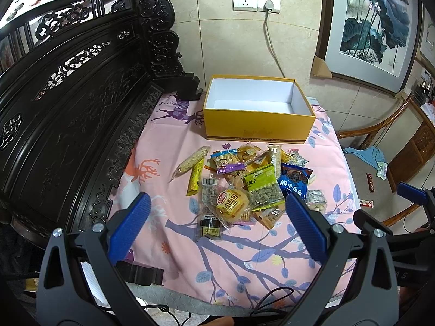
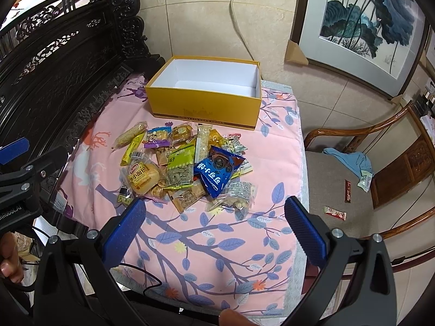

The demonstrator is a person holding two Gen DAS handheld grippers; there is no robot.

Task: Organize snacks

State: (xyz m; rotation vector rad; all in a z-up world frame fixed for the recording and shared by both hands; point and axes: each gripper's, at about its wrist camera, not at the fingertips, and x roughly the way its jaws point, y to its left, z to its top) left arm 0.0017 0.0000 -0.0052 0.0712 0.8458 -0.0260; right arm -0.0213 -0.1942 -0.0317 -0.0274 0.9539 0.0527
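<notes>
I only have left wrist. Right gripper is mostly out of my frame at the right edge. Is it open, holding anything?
Observer: The right gripper is open and empty, above bare cloth short of the snack pile.
Operator: Anything in the box I can't see?
Observer: The right wrist view shows more of the yellow box floor; what shows is bare white.
Operator: Strays off the table?
Observer: On the chair seat, a red-and-white wrapper and a dark red bar show in full, with a crumpled blue cloth behind.

even indoor light, soft shadows, sharp centre, fisheye-bent dark corners.
</notes>
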